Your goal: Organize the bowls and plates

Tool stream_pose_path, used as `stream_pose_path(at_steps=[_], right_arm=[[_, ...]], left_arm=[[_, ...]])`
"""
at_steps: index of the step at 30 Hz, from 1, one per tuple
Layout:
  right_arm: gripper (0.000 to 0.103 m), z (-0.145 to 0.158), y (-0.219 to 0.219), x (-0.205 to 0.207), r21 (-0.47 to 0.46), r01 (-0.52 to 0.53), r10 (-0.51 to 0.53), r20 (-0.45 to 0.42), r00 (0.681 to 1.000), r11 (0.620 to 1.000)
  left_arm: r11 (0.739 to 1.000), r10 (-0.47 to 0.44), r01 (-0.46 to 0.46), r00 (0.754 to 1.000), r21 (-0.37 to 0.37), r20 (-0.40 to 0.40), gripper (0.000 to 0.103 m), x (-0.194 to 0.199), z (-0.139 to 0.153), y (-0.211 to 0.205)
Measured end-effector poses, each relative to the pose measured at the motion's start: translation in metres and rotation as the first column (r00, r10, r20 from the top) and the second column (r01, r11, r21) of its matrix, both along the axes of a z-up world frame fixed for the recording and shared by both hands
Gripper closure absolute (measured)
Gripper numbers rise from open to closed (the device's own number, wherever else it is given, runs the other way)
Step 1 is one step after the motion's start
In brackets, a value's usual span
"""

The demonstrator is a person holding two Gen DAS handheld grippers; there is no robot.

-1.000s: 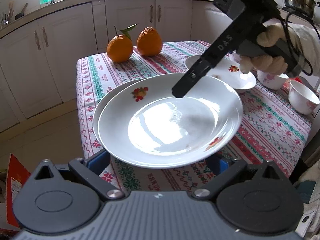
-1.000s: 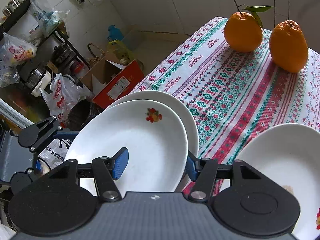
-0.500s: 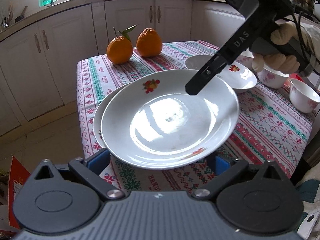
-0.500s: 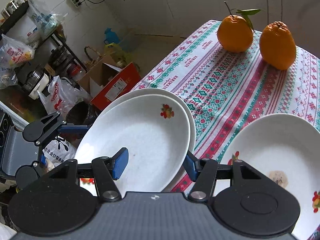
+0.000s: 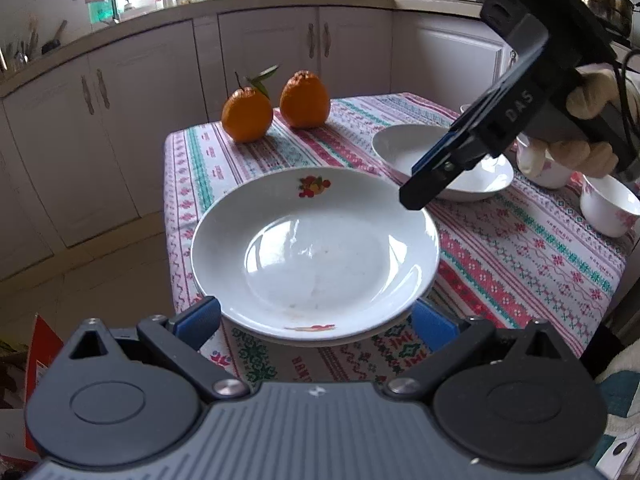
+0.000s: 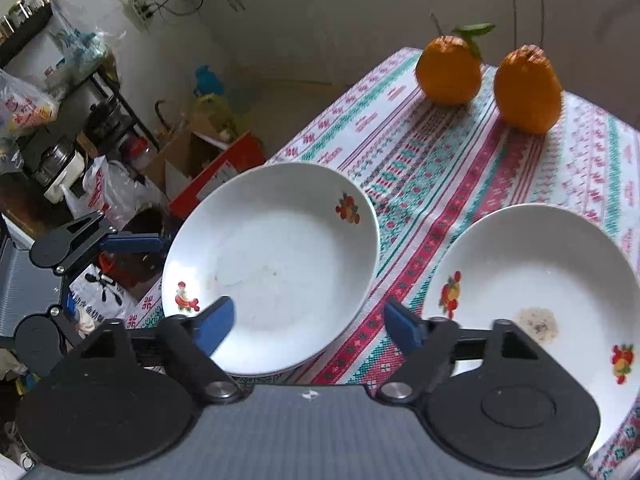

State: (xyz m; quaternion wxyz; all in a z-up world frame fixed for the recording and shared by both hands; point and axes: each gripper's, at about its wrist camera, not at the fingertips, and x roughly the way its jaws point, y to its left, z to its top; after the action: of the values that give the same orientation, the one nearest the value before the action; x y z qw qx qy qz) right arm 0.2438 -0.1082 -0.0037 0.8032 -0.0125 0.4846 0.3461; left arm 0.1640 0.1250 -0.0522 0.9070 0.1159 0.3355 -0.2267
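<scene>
A white plate [image 5: 316,248] with fruit motifs lies nested on a second plate whose rim [image 5: 380,334] just shows beneath it, at the table's near left corner. My left gripper [image 5: 314,320] is open, its blue fingers [image 5: 196,320] spread wide under the stack's near rim. My right gripper [image 6: 310,326] hovers over the stack's right edge. Its jaws are opening, and the plate [image 6: 272,248] rim lies between the pads without being pressed. The left wrist view shows the right gripper [image 5: 436,176] just above and beyond the plate's rim.
Another white plate [image 6: 540,280] with a brown stain lies to the right. Two small bowls [image 5: 608,208] stand beyond it by the gloved hand [image 5: 588,152]. Two oranges [image 5: 247,114] sit at the far end of the patterned tablecloth [image 5: 520,260]. Boxes and bags [image 6: 100,192] crowd the floor beside the table.
The top plate, tilted and offset before, has settled level into the lower plate. The right gripper's jaws have widened, and it has drawn back to the right off the plate.
</scene>
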Motion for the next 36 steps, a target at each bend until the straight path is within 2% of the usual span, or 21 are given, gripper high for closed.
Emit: stream_pose_path(at_steps=[5, 11, 15, 19, 23, 27, 36], right_arm=[[0.004, 0.011, -0.011, -0.022, -0.003, 0.042, -0.042, 0.068, 0.997, 0.999], [0.000, 0.012, -0.021, -0.067, -0.096, 0.146, -0.120, 0.238, 0.964, 0.985], [0.000, 0.007, -0.029, -0.088, -0.141, 0.169, -0.124, 0.284, 0.951, 0.975], [0.000, 0.004, -0.046, -0.094, -0.137, 0.190, -0.147, 0.271, 0.951, 0.972], [0.000, 0.003, -0.068, -0.096, -0.139, 0.211, -0.168, 0.266, 0.949, 0.968], [0.000, 0.007, -0.092, -0.091, -0.141, 0.218, -0.177, 0.260, 0.949, 0.966], [0.000, 0.022, -0.135, -0.053, -0.104, 0.179, -0.157, 0.192, 0.969, 0.978]], left_arm=[[1.000, 0.012, -0.012, 0.999, 0.007, 0.037, 0.001, -0.009, 0.010, -0.011], [0.999, 0.034, -0.035, 0.998, 0.016, 0.057, 0.001, -0.015, 0.019, -0.023], [0.999, 0.030, -0.032, 0.997, 0.024, 0.075, 0.001, -0.015, 0.028, -0.033], [1.000, -0.007, 0.005, 0.996, 0.024, 0.093, 0.001, -0.016, 0.033, -0.051], [0.998, -0.033, 0.028, 0.994, 0.054, 0.100, 0.001, -0.017, 0.027, -0.080], [0.998, -0.010, 0.003, 0.994, 0.065, 0.108, 0.001, -0.015, 0.020, -0.110], [0.996, 0.090, -0.090, 0.993, -0.011, 0.072, 0.001, 0.002, 0.006, -0.172]])
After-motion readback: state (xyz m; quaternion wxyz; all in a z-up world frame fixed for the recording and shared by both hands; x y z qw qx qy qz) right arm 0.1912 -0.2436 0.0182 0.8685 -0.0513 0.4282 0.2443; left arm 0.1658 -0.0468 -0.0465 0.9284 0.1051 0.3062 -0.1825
